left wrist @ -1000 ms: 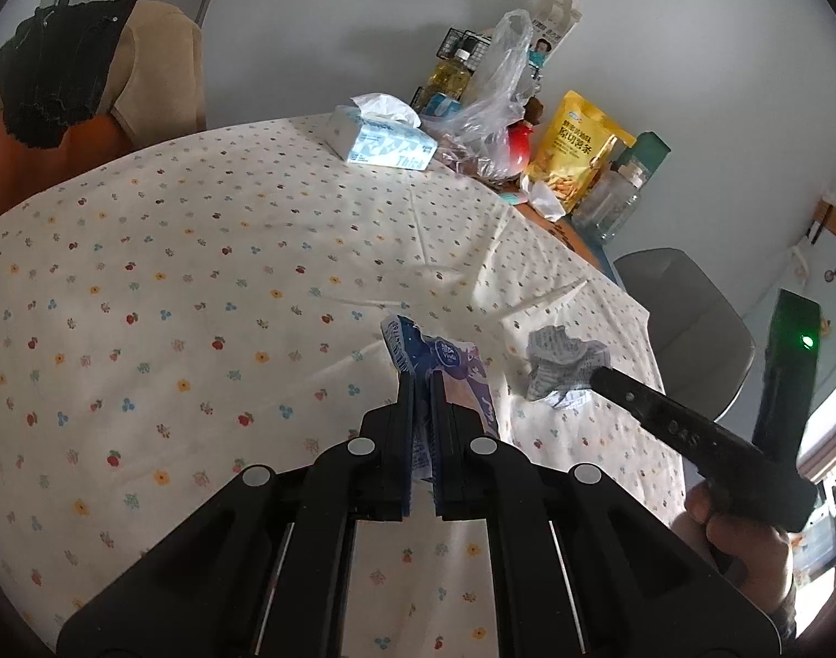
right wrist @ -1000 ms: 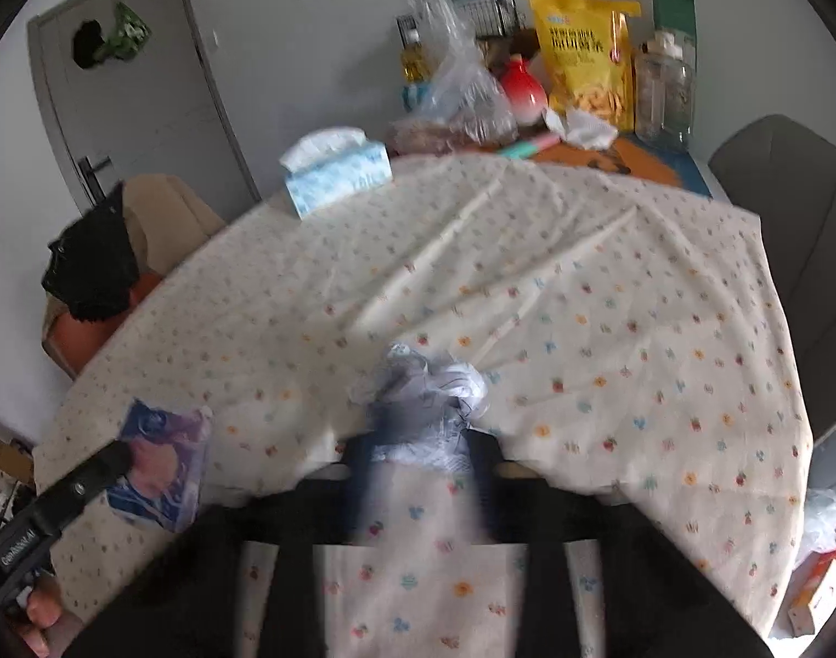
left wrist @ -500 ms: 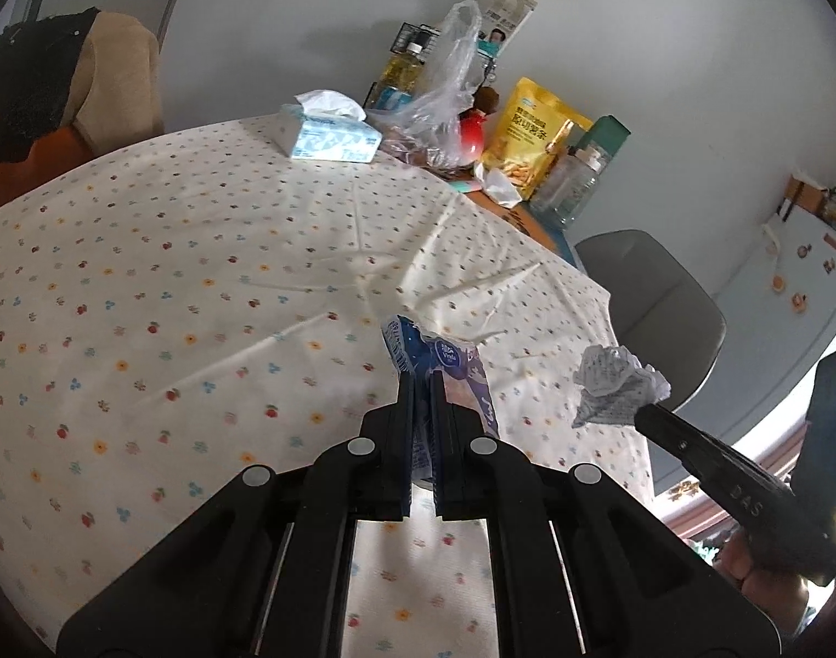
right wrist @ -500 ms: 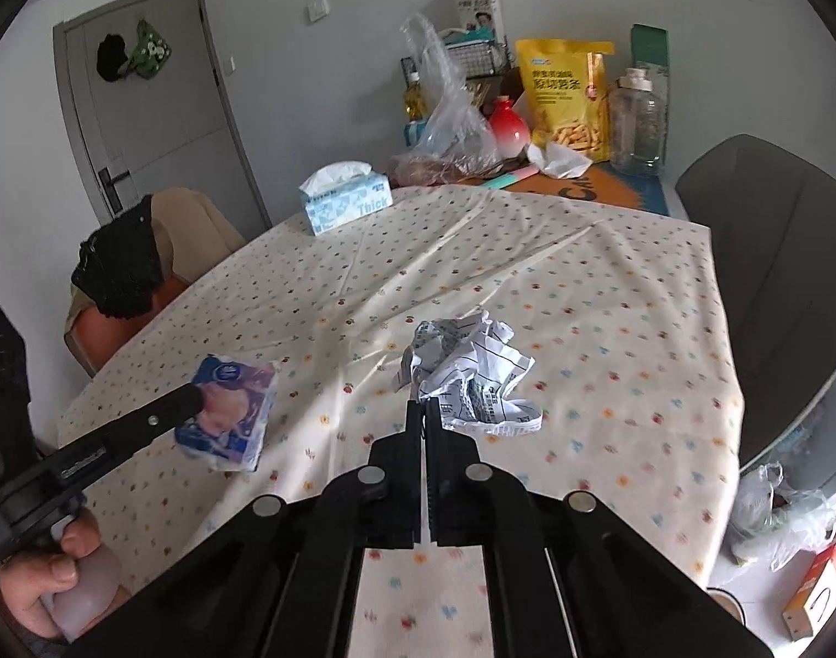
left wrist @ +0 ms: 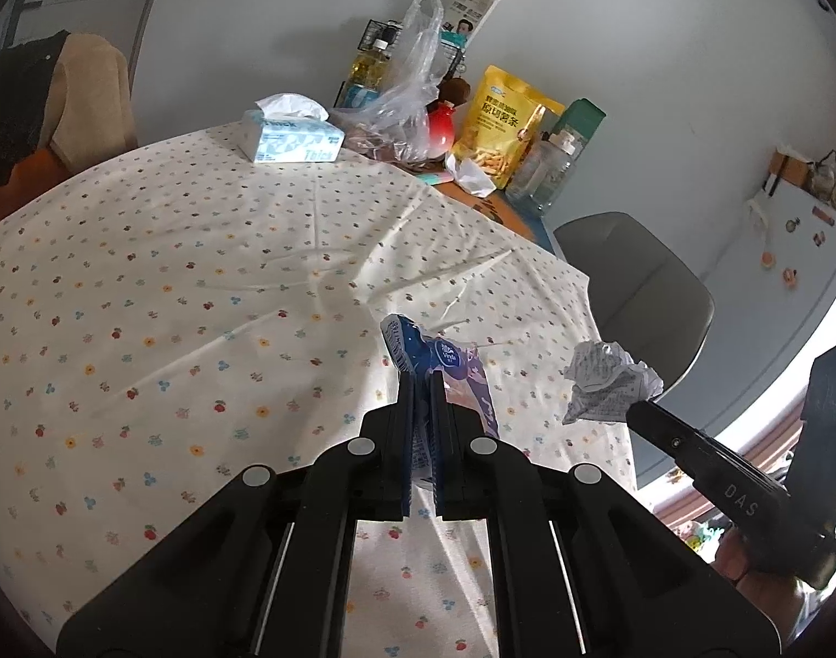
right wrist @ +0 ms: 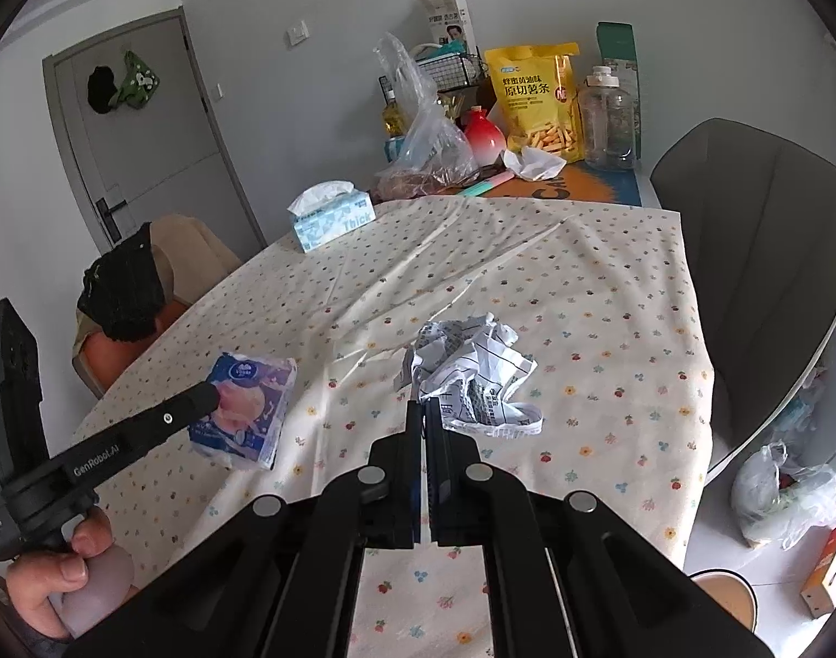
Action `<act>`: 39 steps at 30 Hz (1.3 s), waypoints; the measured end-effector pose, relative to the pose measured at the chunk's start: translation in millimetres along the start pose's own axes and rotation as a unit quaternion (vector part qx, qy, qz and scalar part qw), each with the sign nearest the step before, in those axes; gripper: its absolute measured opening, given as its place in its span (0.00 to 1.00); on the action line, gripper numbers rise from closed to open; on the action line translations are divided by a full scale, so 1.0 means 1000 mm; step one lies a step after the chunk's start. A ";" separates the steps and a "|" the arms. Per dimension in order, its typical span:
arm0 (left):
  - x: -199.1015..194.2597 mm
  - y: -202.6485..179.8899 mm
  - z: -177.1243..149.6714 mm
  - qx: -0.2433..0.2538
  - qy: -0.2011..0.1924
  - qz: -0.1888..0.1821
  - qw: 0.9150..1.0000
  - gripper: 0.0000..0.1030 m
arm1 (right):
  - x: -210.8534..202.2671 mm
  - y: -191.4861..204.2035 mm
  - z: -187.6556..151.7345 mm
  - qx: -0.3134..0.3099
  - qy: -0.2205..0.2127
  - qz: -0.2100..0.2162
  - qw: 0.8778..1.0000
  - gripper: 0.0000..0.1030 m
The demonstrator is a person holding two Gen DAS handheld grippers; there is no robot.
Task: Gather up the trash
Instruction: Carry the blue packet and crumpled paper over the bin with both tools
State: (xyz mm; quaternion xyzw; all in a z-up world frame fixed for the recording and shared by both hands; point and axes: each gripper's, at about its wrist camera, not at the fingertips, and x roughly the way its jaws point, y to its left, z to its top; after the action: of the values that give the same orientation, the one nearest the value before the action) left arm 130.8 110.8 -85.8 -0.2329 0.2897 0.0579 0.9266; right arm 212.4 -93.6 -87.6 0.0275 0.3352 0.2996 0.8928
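My left gripper (left wrist: 422, 384) is shut on a blue and pink tissue packet (left wrist: 451, 378) and holds it above the table. The packet also shows in the right wrist view (right wrist: 248, 411), pinched by the left gripper (right wrist: 212, 392). My right gripper (right wrist: 424, 406) is shut on a crumpled printed paper (right wrist: 473, 378), lifted over the flowered tablecloth (right wrist: 582, 329). The paper also shows in the left wrist view (left wrist: 607, 381) at the tip of the right gripper (left wrist: 634, 411).
A tissue box (left wrist: 289, 137), a clear plastic bag (left wrist: 401, 109), a yellow snack bag (left wrist: 500, 120), a red vase (right wrist: 484, 134) and a clear jar (right wrist: 607, 120) stand at the table's far end. A grey chair (right wrist: 758, 252) is on the right. A bag (right wrist: 774, 493) lies on the floor.
Both grippers have risen off the tablecloth with their trash. The right gripper closed on the crumpled paper and lifted it; the left keeps the packet pinched.
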 end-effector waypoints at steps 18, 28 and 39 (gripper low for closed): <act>0.037 -0.109 -0.025 0.078 0.043 -0.067 0.994 0.06 | -0.066 -0.094 -0.026 0.070 -0.028 -0.068 0.995 0.03; 0.055 -0.173 -0.057 0.127 0.075 -0.099 0.984 0.06 | -0.098 -0.160 -0.064 0.123 -0.024 -0.119 0.985 0.03; 0.075 -0.228 -0.089 0.175 0.108 -0.107 0.973 0.06 | -0.110 -0.225 -0.117 0.184 -0.006 -0.153 0.971 0.03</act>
State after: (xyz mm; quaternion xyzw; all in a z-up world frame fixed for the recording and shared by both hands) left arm 202.4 -134.6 -101.8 -0.1018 0.3670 -0.1189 0.9170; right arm 191.2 -356.6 -170.6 0.1415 0.3799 0.0922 0.9095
